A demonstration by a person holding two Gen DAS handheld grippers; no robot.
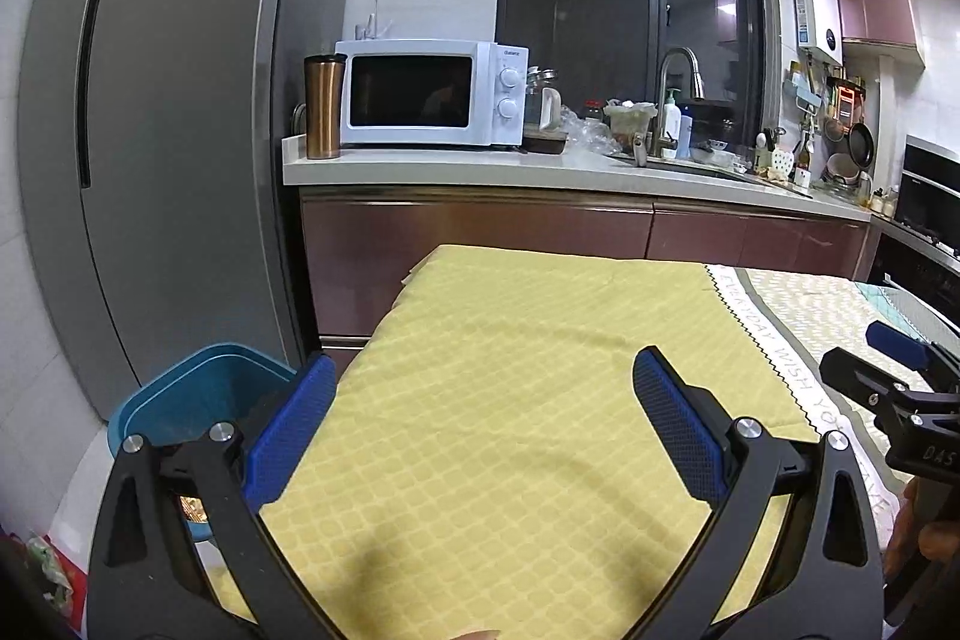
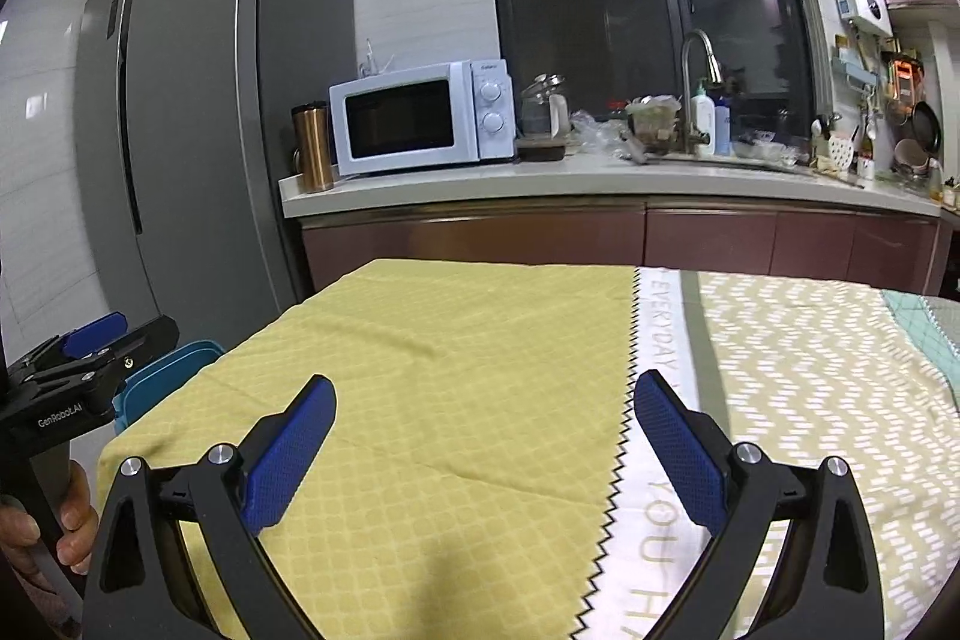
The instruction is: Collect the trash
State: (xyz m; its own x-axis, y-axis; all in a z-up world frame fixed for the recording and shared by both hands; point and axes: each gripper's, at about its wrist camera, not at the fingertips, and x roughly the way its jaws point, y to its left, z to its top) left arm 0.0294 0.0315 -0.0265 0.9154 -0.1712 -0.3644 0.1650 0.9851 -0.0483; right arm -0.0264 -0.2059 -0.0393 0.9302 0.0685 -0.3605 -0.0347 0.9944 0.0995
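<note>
Trash is nowhere between or ahead of either gripper's wide-spread, empty fingers, left gripper point(image 1: 483, 421) and right gripper point(image 2: 483, 433), so heft and hold cannot be judged.

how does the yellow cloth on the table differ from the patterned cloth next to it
The yellow cloth is plain yellow with a faint grid; the patterned cloth has white dashes on olive. The patterned cloth has a white lettered band and a zigzag edge; the yellow cloth has neither. The yellow cloth lies nearer the blue bin. Both lie flat on the table.
</note>
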